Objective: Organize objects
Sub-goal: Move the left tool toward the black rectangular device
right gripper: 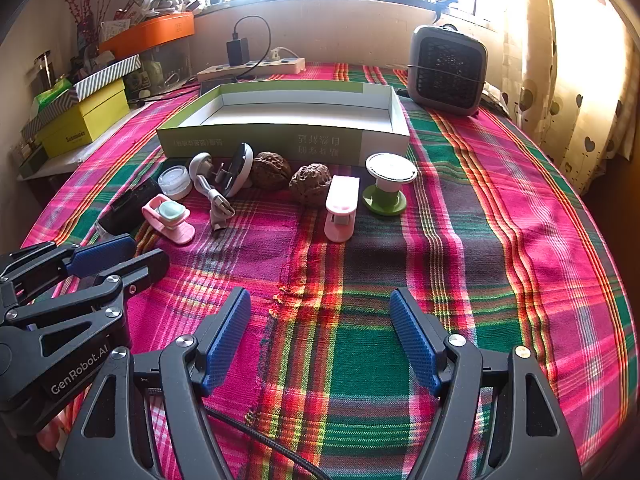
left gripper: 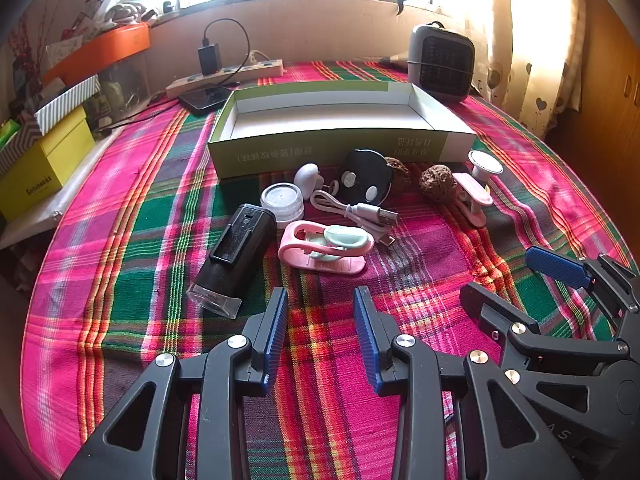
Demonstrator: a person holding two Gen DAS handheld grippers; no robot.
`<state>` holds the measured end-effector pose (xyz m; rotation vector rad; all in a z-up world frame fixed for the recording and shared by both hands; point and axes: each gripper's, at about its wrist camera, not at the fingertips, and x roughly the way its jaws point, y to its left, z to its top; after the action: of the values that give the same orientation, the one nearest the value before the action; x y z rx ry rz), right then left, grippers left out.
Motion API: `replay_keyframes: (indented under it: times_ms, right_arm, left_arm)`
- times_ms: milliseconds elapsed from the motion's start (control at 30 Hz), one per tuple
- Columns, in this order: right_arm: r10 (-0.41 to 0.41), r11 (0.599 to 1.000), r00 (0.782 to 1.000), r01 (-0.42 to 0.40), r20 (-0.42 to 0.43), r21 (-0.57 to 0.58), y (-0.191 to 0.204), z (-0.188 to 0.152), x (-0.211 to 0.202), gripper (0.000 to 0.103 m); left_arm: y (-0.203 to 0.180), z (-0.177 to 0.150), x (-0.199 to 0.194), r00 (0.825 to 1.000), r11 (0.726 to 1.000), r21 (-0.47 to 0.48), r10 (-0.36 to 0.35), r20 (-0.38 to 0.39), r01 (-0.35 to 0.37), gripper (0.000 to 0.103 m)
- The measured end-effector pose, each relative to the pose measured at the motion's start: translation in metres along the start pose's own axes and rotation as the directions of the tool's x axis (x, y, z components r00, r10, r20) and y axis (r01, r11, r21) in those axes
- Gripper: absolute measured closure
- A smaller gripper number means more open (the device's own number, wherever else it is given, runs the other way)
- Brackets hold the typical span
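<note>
**Operator:** Report finger state, both units.

**Inspector:** Left gripper (left gripper: 320, 312): fingers spread, nothing between the blue pads, only plaid tablecloth (left gripper: 140, 208) beneath. Right gripper (right gripper: 320, 320): fingers spread wider, likewise released and holding nothing. Both sit at the bottom of their own frames, angled down toward the cloth.

**Operator:** Nearest items?

**Inspector:** In the left view, just above the fingers: a black cylindrical device (left gripper: 236, 256) lying on its side at centre left, and a pink clip (left gripper: 324, 248) with a mint pad at centre. Above these, a clear round jar (left gripper: 282, 200), a white USB cable (left gripper: 356, 212) and a black disc-shaped gadget (left gripper: 366, 180).

**Operator:** Further out?

**Inspector:** In the right view, two walnuts (right gripper: 310, 184) sit at centre, just beside a second pink clip (right gripper: 340, 208) and a green-based spool (right gripper: 388, 184) to their right. All items lie on the cloth in front of the open cardboard box (right gripper: 288, 140), upper centre; its interior holds nothing visible. A grey fan heater (right gripper: 448, 70) stands at upper right; a power strip (right gripper: 256, 66) lies behind the box.
</note>
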<state>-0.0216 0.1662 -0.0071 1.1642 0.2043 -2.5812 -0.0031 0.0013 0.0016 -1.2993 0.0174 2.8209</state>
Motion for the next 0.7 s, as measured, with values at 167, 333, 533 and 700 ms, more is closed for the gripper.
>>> replay_keyframes:
  times_ms: [167,333,533,700]
  right_arm:
    - [0.0,1.0,1.0,0.0,0.0,0.0,0.0,0.0,0.0,0.031]
    - [0.001,1.0,1.0,-0.001,0.001,0.0,0.0,-0.001,0.0,0.031]
    - [0.016,1.0,1.0,-0.016,-0.001,-0.002,-0.004,0.001,0.001,0.031]
    - [0.029,0.999,1.0,-0.029,-0.002,0.019,-0.013,0.004,0.003,0.031]
  left_arm:
    - [0.0,0.0,0.0,1.0,1.0,0.0,0.0,0.0,0.0,0.071]
    - [0.0,0.0,0.0,1.0,1.0,0.002,-0.002,0.0,0.002,0.071]
    - [0.007,0.001,-0.002,0.999,0.999,0.004,-0.041,-0.013,0.041,0.071]
    - [0.019,0.001,-0.018,0.997,0.998,-0.007,-0.061,0.043,0.062,0.071]
